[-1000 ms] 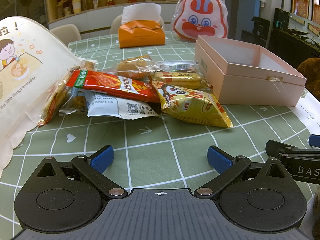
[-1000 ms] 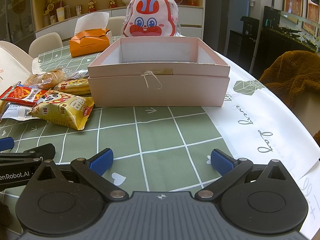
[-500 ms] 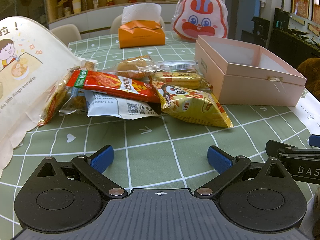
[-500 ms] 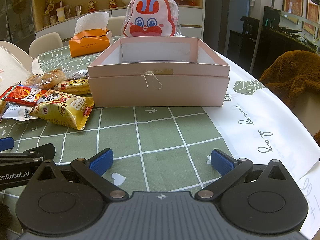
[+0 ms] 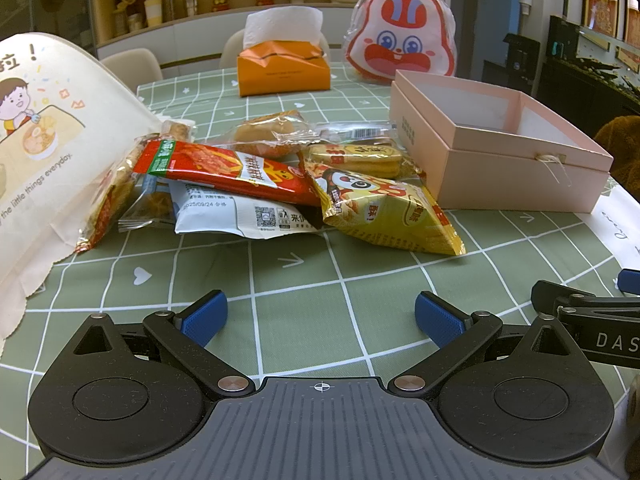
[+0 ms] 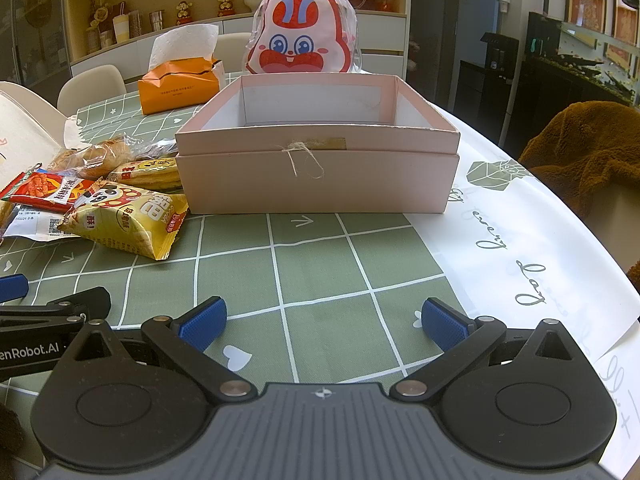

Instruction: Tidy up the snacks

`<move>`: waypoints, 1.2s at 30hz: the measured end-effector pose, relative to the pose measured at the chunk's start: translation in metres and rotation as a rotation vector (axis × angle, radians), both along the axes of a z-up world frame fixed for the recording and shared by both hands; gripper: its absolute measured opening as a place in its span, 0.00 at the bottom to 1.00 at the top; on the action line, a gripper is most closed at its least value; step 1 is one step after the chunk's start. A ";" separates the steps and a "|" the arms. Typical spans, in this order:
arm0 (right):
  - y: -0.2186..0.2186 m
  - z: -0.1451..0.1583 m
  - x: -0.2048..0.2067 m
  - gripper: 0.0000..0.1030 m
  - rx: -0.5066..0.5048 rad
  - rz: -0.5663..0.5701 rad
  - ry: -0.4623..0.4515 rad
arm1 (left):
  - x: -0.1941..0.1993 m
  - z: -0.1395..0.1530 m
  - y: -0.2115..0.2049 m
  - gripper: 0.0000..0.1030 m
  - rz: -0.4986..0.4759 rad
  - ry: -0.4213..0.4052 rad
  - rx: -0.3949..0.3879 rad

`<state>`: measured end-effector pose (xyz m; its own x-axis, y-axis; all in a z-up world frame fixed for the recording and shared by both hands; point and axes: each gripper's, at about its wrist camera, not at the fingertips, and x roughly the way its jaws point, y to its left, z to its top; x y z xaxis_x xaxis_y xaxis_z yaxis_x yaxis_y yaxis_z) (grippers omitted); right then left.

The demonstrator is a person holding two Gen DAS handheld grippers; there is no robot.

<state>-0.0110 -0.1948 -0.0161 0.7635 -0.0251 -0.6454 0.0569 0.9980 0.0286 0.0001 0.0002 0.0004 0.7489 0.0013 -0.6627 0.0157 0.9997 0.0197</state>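
A heap of snack packets lies on the green checked tablecloth: a yellow bag, a red packet, a white-blue packet, a biscuit pack and wrapped bread. To their right stands an open pink box, its inside bare. My left gripper hovers open in front of the heap. Facing the box, my right gripper is open too, nothing between its fingers.
A cream printed bag leans at the left. An orange tissue box and a rabbit-face bag stand behind. A white printed strip runs along the table's right edge, with a brown fuzzy thing beyond.
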 end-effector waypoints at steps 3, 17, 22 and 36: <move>0.000 0.000 0.000 1.00 0.000 0.000 0.000 | 0.000 0.000 0.000 1.00 0.000 0.000 0.000; 0.004 0.007 0.017 1.00 -0.002 0.067 0.123 | 0.013 0.010 0.007 0.99 -0.027 0.105 -0.008; 0.006 0.016 0.017 1.00 0.005 0.070 0.181 | 0.012 0.019 0.015 0.97 -0.083 0.149 -0.060; 0.120 0.096 0.094 1.00 0.048 0.198 0.432 | 0.111 0.114 0.135 0.56 -0.031 0.337 -0.086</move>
<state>0.0832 -0.0744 0.0803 0.4121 0.1315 -0.9016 -0.1169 0.9890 0.0908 0.1113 0.1349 0.1147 0.4865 -0.0851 -0.8695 0.0378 0.9964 -0.0764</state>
